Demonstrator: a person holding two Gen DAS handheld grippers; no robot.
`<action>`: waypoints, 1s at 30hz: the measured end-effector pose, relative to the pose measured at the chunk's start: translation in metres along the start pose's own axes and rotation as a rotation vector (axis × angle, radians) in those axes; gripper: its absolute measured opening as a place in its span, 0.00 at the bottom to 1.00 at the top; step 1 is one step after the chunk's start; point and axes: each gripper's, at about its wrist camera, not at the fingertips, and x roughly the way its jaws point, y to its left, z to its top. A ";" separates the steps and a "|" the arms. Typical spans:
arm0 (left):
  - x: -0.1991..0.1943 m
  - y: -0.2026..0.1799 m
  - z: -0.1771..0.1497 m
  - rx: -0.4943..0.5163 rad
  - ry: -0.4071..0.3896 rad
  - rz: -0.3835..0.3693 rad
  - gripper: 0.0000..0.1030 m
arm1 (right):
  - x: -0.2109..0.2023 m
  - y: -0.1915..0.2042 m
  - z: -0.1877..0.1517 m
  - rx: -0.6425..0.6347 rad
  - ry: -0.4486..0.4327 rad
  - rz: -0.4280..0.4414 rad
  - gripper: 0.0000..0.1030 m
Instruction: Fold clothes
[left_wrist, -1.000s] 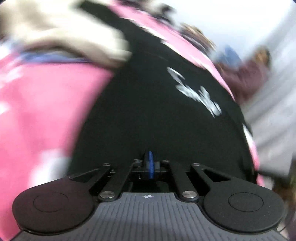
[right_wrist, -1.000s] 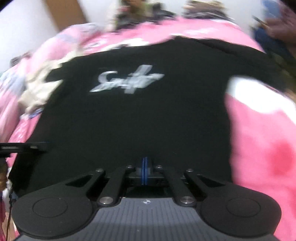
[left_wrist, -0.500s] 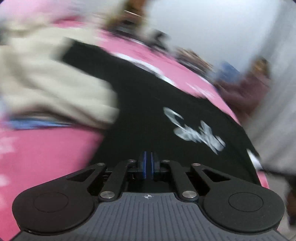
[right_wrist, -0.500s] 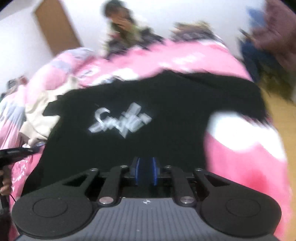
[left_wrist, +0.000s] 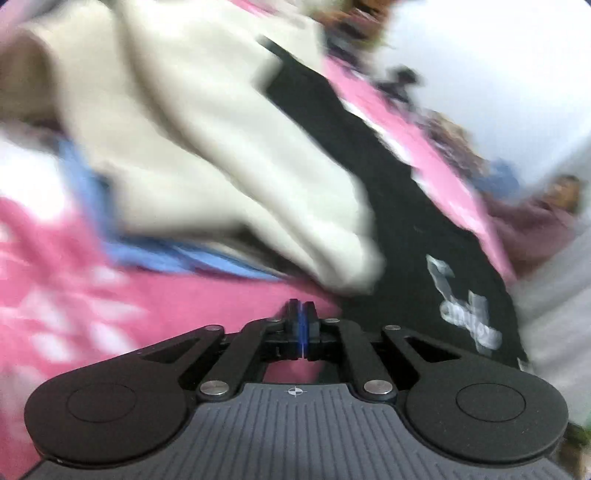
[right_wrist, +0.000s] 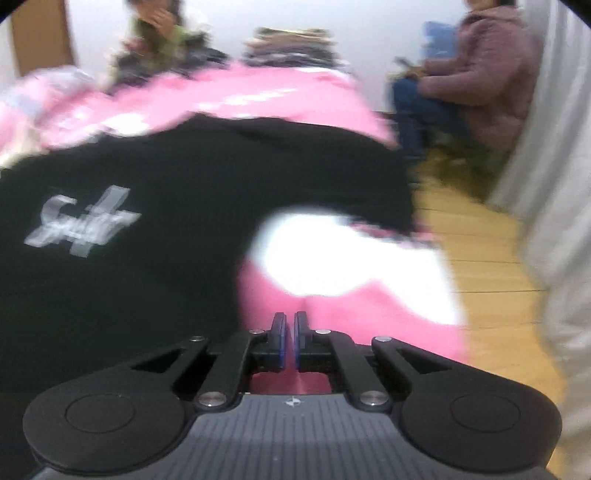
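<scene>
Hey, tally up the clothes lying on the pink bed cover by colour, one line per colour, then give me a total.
Black: 1, the black shirt with pale lettering
Cream: 1, the cream garment, overlapping the shirt's edge
Blue: 1, the blue fabric showing under the cream one, too blurred to tell what it is
Total: 3 on the pink bed cover

black shirt (right_wrist: 166, 184): matt cloth | pink bedspread (right_wrist: 295, 99): soft cloth | floor (right_wrist: 480, 240): smooth wood
</scene>
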 end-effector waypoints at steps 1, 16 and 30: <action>-0.008 -0.005 -0.001 0.014 -0.024 0.086 0.03 | -0.005 -0.004 -0.001 0.007 -0.006 -0.008 0.05; 0.055 -0.131 -0.035 0.564 0.146 -0.104 0.19 | 0.020 0.084 0.028 -0.021 -0.043 0.393 0.15; 0.023 -0.013 -0.002 -0.073 0.086 -0.108 0.04 | 0.021 0.017 0.009 0.072 -0.021 0.261 0.00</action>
